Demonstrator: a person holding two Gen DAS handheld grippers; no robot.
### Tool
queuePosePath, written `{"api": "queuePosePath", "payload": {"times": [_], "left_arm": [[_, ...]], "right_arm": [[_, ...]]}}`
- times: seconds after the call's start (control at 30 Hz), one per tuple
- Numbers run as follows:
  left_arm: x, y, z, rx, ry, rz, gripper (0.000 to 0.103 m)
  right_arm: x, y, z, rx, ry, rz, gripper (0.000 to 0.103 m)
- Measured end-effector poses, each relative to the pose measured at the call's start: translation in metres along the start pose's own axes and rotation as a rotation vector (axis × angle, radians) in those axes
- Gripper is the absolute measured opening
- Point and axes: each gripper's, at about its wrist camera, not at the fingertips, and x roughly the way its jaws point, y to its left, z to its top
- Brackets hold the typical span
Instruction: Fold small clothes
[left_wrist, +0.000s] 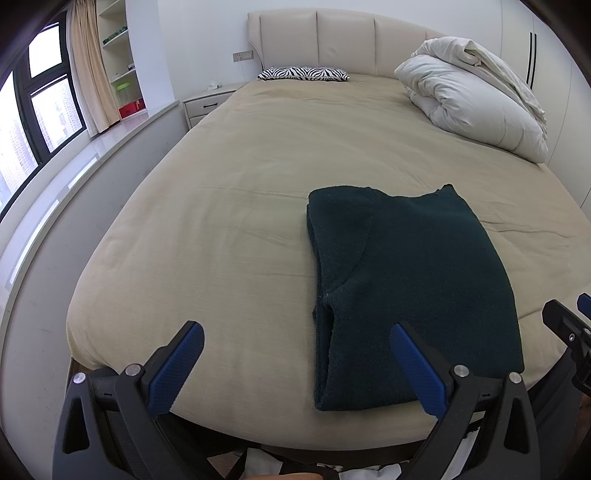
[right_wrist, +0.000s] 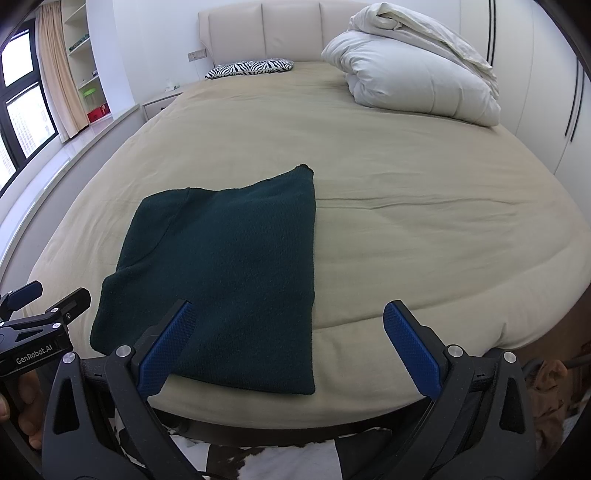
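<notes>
A dark green knitted garment (left_wrist: 410, 288) lies folded into a neat rectangle near the front edge of the bed (left_wrist: 236, 206); it also shows in the right wrist view (right_wrist: 229, 273). My left gripper (left_wrist: 295, 332) is open and empty, held above the bed's front edge, with its right finger over the garment's near left part. My right gripper (right_wrist: 288, 314) is open and empty, with its left finger over the garment's near edge. The left gripper also shows at the left edge of the right wrist view (right_wrist: 44, 295).
A beige sheet covers the bed (right_wrist: 406, 229). A bundled white duvet (left_wrist: 476, 96) lies at the back right. A zebra-print pillow (left_wrist: 303, 73) lies by the headboard. A nightstand (left_wrist: 207, 103) and window ledge (left_wrist: 74, 170) run along the left. Clothes lie on the floor below (right_wrist: 280, 461).
</notes>
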Motion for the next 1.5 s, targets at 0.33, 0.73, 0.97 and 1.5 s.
{"api": "queuePosePath", "payload": {"times": [0.33,0.73,0.97,1.5], "left_arm": [[0.0003,-0.0005,-0.001,0.001,0.001,-0.001,0.103],[0.0011,-0.0009,-0.0025,0.001,0.003,-0.002,0.103],[0.0031,-0.0003,-0.0049,0.002,0.011,-0.006,0.103],[0.0037,0.005,-0.0034,-0.004,0.021,-0.016,0.103]], "right_arm": [[0.0012,0.0022,-0.0018,-0.001,0.002,0.001,0.103],[0.0007,0.0026,-0.0017,0.0,0.002,0.001,0.103],[0.001,0.0031,-0.0023,0.0,0.003,0.0,0.103],[0.0056,0.0059,-0.0046,-0.006,0.009,0.005,0.103]]}}
